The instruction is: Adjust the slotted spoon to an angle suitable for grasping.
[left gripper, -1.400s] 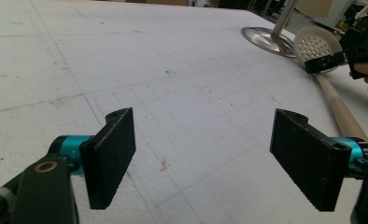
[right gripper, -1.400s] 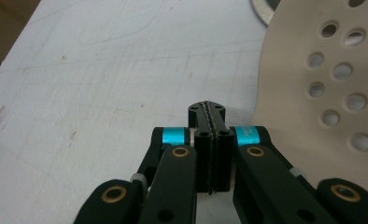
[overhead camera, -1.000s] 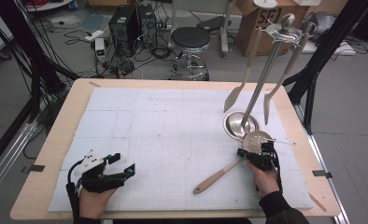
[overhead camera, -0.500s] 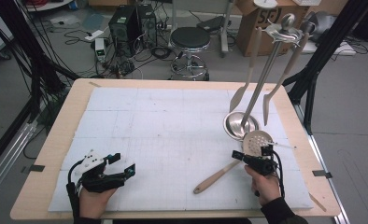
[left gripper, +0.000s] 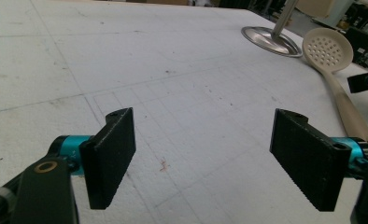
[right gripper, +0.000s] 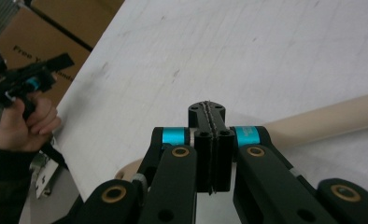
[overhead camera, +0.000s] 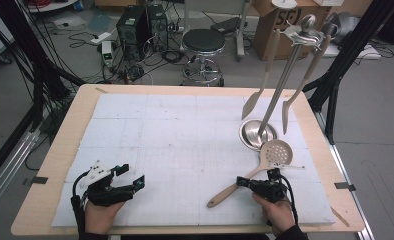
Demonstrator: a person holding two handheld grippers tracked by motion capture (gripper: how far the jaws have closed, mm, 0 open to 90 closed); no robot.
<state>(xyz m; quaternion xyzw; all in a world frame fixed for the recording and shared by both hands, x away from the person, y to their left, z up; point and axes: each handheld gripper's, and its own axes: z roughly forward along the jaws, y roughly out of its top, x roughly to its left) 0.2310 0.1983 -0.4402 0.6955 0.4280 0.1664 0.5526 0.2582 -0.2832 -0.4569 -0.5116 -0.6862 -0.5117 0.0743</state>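
Right hand-held gripper (overhead camera: 257, 183) at 5 o'clock on worktop (overhead camera: 80, 117), jaws pressed shut with nothing between, just above handle of slotted spoon (overhead camera: 257, 171) lying flat. Spoon head at 3 o'clock, touching or just beside steel base of utensil stand (overhead camera: 257, 134); cannot tell which. Left hand-held gripper (overhead camera: 127, 177) at 7 o'clock, jaws wide open and empty, well apart from spoon.

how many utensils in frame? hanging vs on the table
3. Two hang from the stand: a spatula on its left side, a slotted turner on its right. One slotted spoon lies on the table beside the stand's base. Others may be hidden.
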